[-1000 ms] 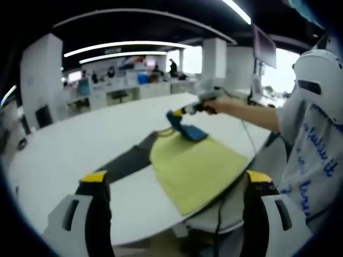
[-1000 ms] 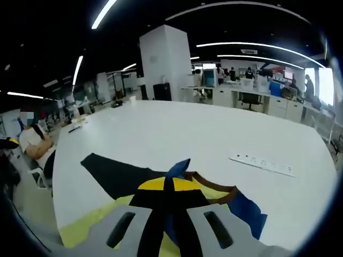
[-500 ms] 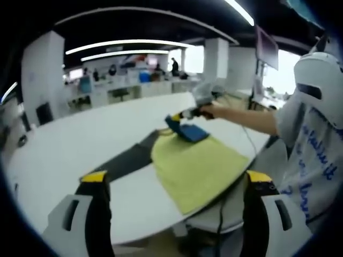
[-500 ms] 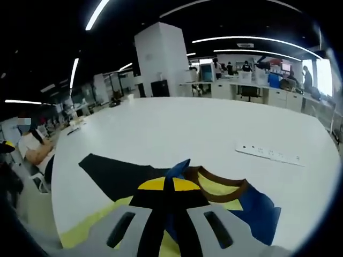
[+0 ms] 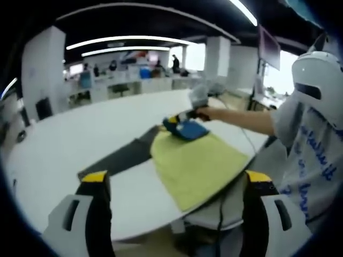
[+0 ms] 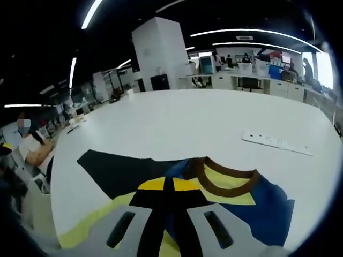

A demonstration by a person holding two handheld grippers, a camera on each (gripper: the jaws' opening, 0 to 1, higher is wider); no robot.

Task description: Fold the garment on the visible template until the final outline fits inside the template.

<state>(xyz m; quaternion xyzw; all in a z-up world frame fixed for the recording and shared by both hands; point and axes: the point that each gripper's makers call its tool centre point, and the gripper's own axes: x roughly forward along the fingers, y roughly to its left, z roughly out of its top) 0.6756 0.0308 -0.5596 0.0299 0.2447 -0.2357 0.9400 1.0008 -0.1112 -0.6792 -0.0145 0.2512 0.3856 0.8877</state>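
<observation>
A yellow garment (image 5: 199, 163) with a blue sleeve (image 5: 186, 129) lies on the white table, partly over a dark grey template (image 5: 124, 156). In the left gripper view my right gripper (image 5: 176, 119), held in a person's hand, is shut on the blue sleeve at the garment's far end. The right gripper view shows my right gripper (image 6: 167, 184) with its jaws together on blue fabric, beside the brown collar (image 6: 228, 180), the blue sleeve (image 6: 260, 210) and the template (image 6: 120, 170). My left gripper (image 5: 177, 179) hangs open off the table's near edge, holding nothing.
A white power strip (image 6: 276, 143) lies on the table (image 6: 187, 120) beyond the garment. A person (image 5: 308, 139) in white stands at the table's right side. Another person (image 6: 33, 147) sits at its far left edge. Desks and pillars fill the background.
My right gripper has carried the blue sleeve lower and further over the garment; the collar and blue fabric now spread wider. My left gripper has stayed open in place.
</observation>
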